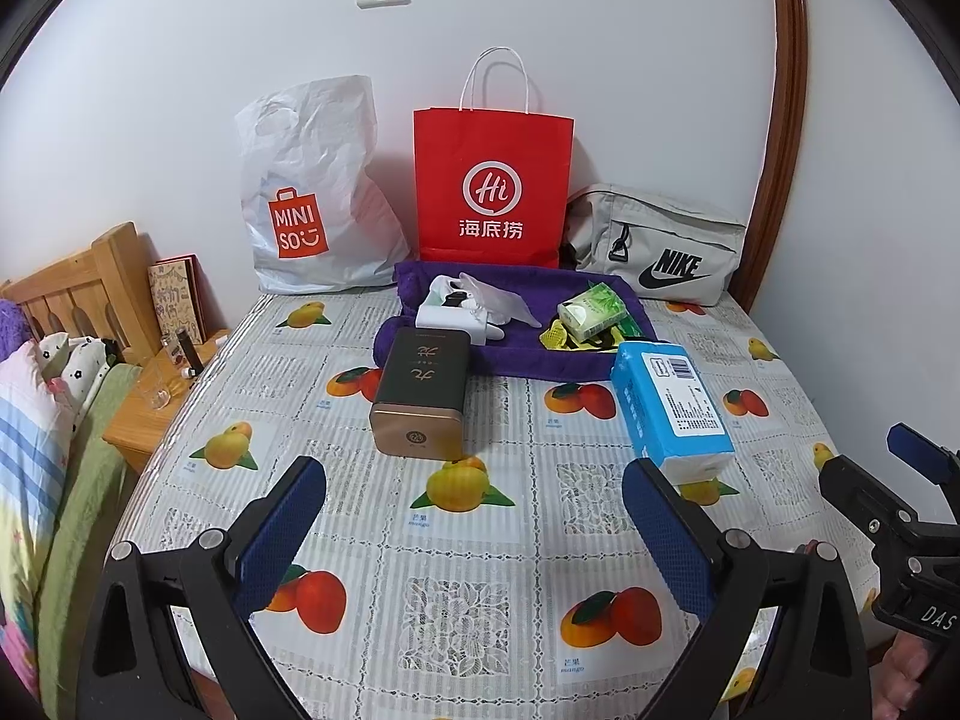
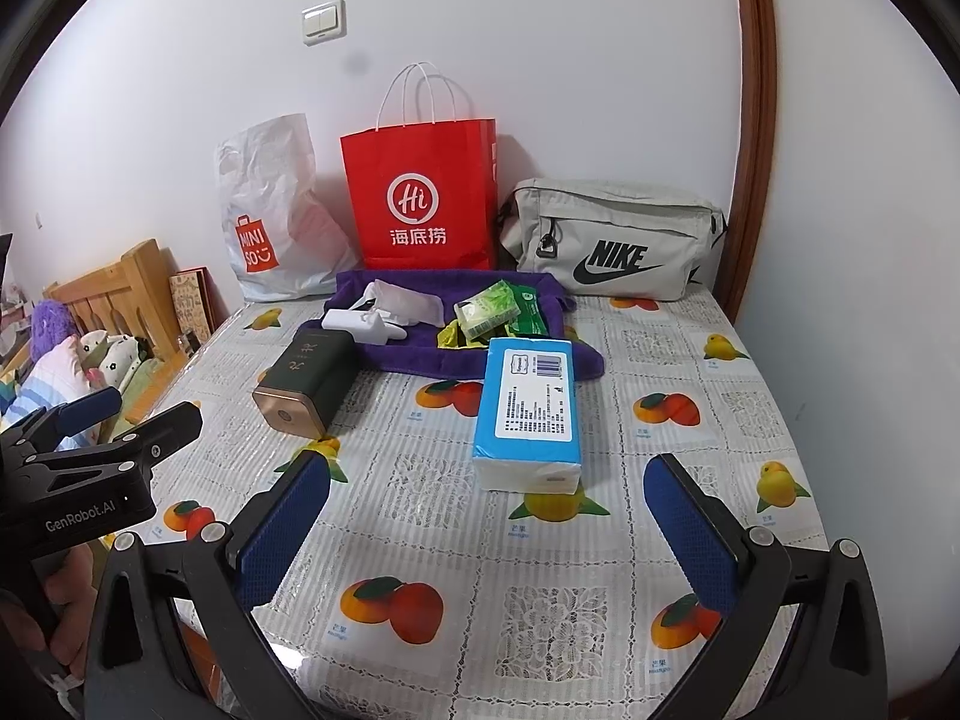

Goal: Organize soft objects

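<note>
The blue tissue pack (image 2: 528,414) lies on the worktop (image 2: 690,480) dead ahead of the right hand-held gripper (image 2: 486,531), long axis running away from it, barcode label up. That gripper looks nearer; the left hand-held gripper (image 1: 474,531) has the pack off to its right. Both gape wide, empty. Behind: purple towel (image 2: 420,354), bags reading "MINISO" (image 2: 255,249), "Hi" (image 2: 420,204), "NIKE" (image 2: 618,258).

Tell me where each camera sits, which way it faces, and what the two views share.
Left wrist: on the left claw, low over the table, facing the wall; its open blue fingers show, and the right claw enters at the right edge.
Right wrist: on the right claw, beside it, same heading; the left claw enters at left.
Shared: blue tissue pack, dark tin, red paper bag, purple towel.
</note>
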Available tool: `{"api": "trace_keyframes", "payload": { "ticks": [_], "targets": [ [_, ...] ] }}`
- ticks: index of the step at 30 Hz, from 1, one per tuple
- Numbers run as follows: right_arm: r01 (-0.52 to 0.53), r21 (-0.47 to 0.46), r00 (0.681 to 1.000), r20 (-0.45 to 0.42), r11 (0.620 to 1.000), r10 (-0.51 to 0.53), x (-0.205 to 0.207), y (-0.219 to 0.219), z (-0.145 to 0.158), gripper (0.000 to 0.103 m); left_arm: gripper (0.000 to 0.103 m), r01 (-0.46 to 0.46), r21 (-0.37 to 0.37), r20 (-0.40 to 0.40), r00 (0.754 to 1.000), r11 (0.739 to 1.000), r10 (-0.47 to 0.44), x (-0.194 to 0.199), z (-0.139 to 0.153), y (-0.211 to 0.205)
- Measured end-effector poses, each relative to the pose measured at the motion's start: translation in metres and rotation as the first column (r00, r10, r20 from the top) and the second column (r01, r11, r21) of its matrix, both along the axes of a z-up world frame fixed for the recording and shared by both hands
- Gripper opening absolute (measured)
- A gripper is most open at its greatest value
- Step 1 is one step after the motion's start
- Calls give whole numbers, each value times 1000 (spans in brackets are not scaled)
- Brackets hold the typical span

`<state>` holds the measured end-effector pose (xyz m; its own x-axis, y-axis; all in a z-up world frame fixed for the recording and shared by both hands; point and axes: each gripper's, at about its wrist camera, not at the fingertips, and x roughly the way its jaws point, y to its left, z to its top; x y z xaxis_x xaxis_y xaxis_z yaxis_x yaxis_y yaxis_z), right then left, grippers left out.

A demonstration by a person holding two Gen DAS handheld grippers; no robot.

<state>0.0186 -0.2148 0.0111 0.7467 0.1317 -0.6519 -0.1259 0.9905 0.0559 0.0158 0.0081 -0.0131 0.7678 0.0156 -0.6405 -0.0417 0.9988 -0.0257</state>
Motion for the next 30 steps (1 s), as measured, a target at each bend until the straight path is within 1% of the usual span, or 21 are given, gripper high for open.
{"api": "trace_keyframes", "payload": {
  "ticks": [30],
  "targets": [
    [1, -1, 1000, 4, 1000, -1, -2, -1, 2, 103, 100, -1, -2, 1, 1000, 1000, 1, -1, 0, 0]
  ]
}}
